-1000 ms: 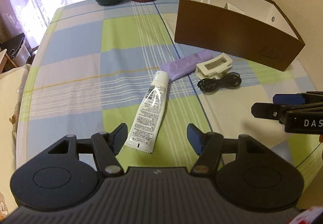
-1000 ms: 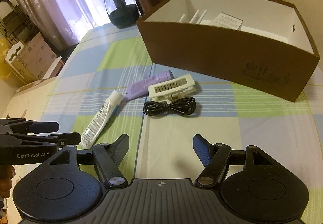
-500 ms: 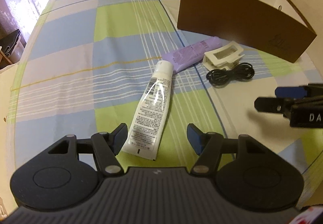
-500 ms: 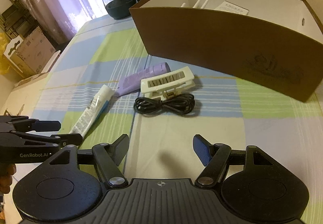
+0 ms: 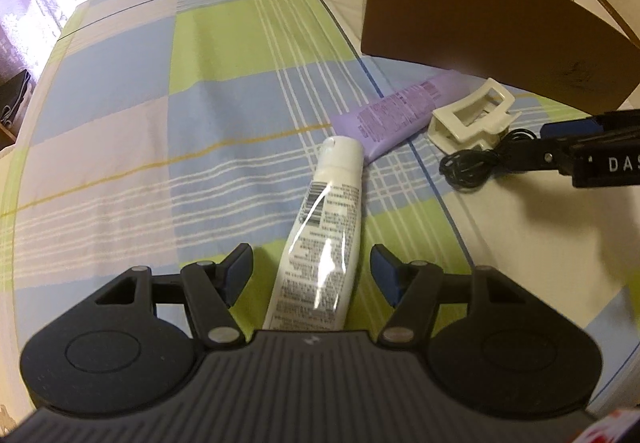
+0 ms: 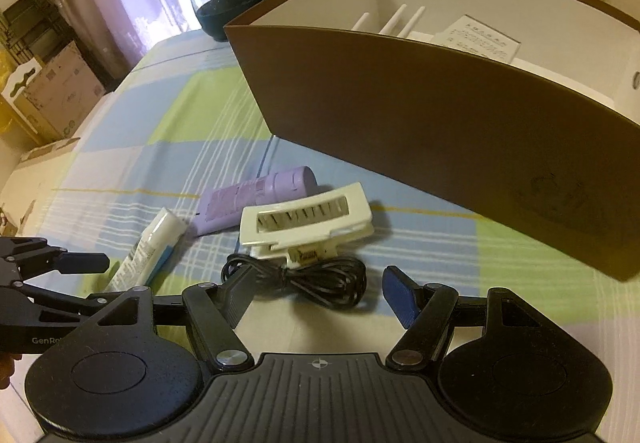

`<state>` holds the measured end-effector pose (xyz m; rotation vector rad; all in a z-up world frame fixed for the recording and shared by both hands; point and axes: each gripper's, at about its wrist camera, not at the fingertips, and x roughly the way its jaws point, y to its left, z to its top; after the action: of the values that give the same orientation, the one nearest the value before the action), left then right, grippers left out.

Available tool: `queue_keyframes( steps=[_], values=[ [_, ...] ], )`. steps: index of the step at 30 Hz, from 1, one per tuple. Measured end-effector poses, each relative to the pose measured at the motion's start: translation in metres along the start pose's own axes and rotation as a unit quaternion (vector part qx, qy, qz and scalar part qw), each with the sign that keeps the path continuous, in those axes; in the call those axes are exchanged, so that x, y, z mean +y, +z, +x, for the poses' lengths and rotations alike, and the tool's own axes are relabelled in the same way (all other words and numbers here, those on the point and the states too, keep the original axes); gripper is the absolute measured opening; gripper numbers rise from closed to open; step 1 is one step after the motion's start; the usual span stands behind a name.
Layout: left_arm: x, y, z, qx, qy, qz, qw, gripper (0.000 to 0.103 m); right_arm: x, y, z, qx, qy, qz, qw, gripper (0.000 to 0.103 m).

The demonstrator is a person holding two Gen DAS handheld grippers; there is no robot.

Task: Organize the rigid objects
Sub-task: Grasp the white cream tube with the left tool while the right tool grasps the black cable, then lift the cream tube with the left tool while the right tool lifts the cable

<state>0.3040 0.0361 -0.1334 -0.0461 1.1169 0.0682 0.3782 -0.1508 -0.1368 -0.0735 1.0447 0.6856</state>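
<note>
Between the left tool's [image 5: 311, 270] spread, empty jaws lies a white tube [image 5: 325, 233], seemingly untouched.

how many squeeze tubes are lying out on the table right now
2: a white tube lying between the left gripper's open fingers, and a purple tube beyond it, beside the hair clip. The brown box may hide more.

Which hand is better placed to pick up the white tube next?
Left. The left gripper has its open jaws either side of the white tube; the right gripper faces the black cable.

Both wrist views look steeply down, sharing the white tube [image 5: 324, 235]
</note>
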Motion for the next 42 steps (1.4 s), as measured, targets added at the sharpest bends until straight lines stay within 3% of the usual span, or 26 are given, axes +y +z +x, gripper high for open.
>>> queue_keyframes(
  steps=[11, 15, 19, 23, 32, 42],
  values=[
    [0.0, 0.009, 0.012, -0.005, 0.002, 0.026, 0.9997, 0.061, -0.002, 0.005, 0.018, 0.009, 0.027, -0.049, 0.998, 0.067],
    [-0.002, 0.007, 0.011, -0.01, 0.0, 0.035, 0.9993, 0.056, 0.007, -0.006, 0.013, 0.009, 0.02, -0.085, 0.996, 0.05],
    [-0.006, 0.003, 0.007, -0.016, -0.009, 0.044, 0.9989, 0.038, 0.02, -0.026, 0.008, 0.021, 0.009, -0.13, 0.991, 0.032],
    [-0.009, -0.004, 0.003, -0.017, -0.006, 0.037, 0.9991, 0.037, 0.033, -0.045, -0.001, 0.022, 0.005, -0.15, 0.988, 0.023],
    [-0.019, -0.024, -0.012, 0.003, 0.0, 0.021, 0.9998, 0.037, 0.051, -0.069, -0.013, 0.039, -0.004, -0.12, 0.992, 0.022],
    [-0.027, -0.042, -0.026, 0.018, -0.004, 0.007, 0.9998, 0.041, 0.071, -0.082, -0.019, 0.06, 0.008, -0.13, 0.99, 0.026]
  ],
)
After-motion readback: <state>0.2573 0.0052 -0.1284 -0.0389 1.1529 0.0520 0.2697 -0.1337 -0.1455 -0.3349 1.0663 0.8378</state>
